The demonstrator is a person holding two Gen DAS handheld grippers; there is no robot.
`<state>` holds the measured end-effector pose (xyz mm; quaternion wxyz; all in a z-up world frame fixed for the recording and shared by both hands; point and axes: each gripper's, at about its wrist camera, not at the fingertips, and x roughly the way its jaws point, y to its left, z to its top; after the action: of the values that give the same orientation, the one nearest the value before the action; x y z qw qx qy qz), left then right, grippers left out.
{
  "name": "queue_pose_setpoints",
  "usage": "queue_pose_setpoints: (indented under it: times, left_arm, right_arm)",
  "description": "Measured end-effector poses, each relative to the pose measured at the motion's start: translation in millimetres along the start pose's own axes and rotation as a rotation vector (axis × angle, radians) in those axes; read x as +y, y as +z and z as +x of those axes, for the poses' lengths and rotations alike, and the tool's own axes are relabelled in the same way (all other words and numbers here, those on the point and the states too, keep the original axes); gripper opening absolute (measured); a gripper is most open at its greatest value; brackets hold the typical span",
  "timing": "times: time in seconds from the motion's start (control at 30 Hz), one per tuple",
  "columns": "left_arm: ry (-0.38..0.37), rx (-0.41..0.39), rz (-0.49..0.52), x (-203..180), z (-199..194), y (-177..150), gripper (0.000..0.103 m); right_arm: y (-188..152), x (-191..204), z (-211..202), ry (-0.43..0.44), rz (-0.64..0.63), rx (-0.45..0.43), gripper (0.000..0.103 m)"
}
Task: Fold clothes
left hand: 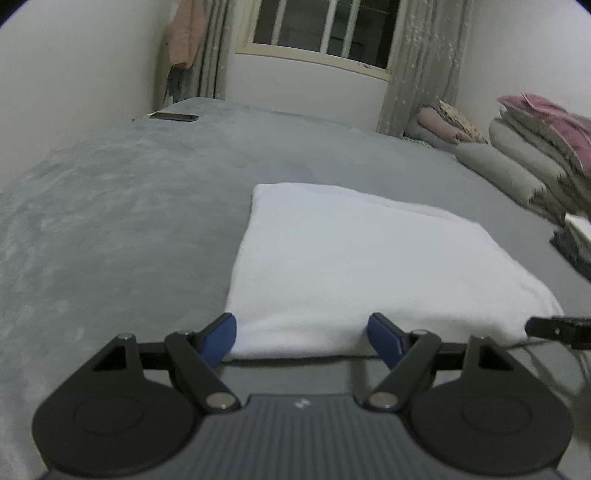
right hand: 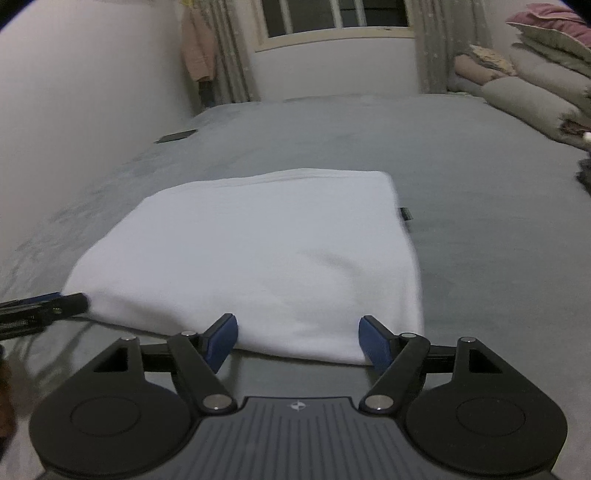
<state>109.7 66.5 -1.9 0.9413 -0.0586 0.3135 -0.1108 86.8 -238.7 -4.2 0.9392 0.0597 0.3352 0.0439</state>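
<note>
I have the left gripper [left hand: 303,338] and right gripper [right hand: 297,339] spread wide at the white garment's [left hand: 369,258] near edge, gripping nothing. It lies folded square on the grey bed [left hand: 110,221], so I judge both are poised to tidy or lift it.

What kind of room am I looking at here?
Most likely a bedroom: a wide bed under a grey plush cover, folded quilts and pillows stacked along its right side, and a curtained window behind. A folded white garment lies on the bed.
</note>
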Motion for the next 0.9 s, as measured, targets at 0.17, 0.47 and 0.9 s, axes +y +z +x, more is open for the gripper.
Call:
queue_pose_setpoints:
  times: [0.17,0.47,0.9]
  left_arm:
    - [0.006,-0.045,0.021,-8.1,-14.5,9.3,0.082]
    - [0.007,-0.018,0.082,-35.9,6.1,1.1,0.085]
    - [0.035,0.009,0.051,-27.3,12.4,-3.4,0.087]
  right_arm:
    - [5.1,-17.7,-8.7,-0.035,0.066,-0.011,0.07]
    - [9.3,-3.0,-15.2,-0.077,0.043,-0.063,0.072]
    - [1.0,7.1,-8.7,-0.114,-0.025,-0.009,0.074]
